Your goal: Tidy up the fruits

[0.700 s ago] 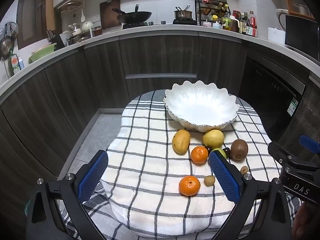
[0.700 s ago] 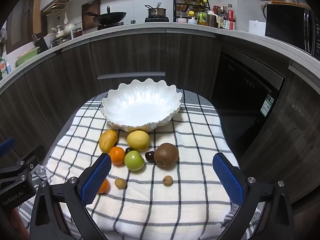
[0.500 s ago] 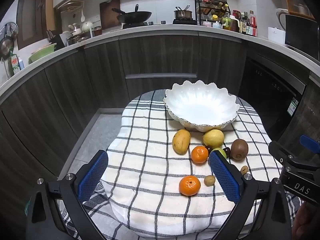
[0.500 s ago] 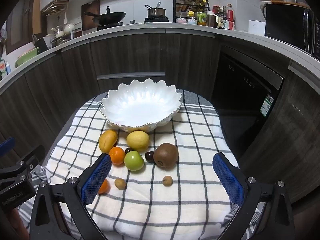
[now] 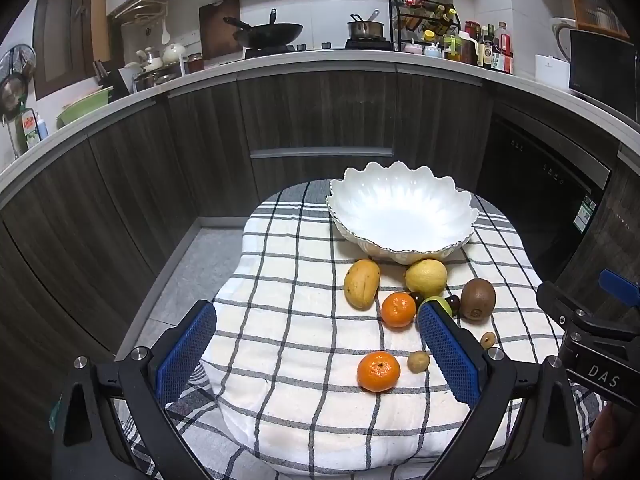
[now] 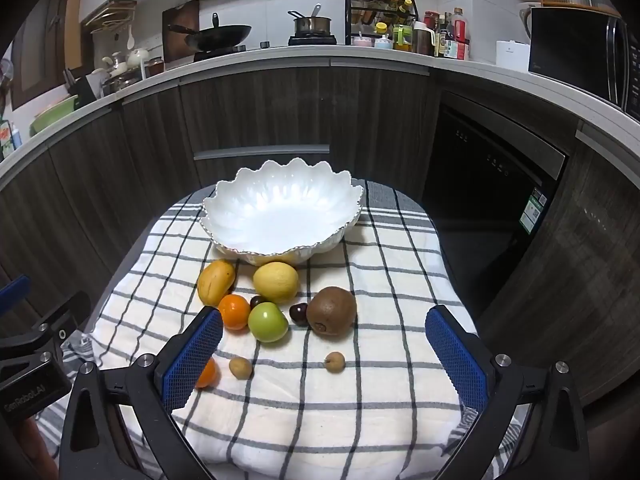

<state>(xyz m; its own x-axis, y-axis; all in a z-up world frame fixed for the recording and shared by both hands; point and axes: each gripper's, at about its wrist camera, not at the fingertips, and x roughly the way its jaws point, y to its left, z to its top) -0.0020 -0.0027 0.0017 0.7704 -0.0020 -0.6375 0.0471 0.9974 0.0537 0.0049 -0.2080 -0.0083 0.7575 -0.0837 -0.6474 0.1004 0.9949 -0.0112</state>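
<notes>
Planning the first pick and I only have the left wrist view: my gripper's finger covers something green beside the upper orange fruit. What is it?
Observer: A round green fruit, whole, lying between the orange tangerine and a dark cherry.
Operator: Does it touch the kiwi?
Observer: No. That cherry sits between it and the brown fuzzy kiwi.
Operator: Is the right gripper open?
Observer: Yes, the right gripper is open, with nothing held.
</notes>
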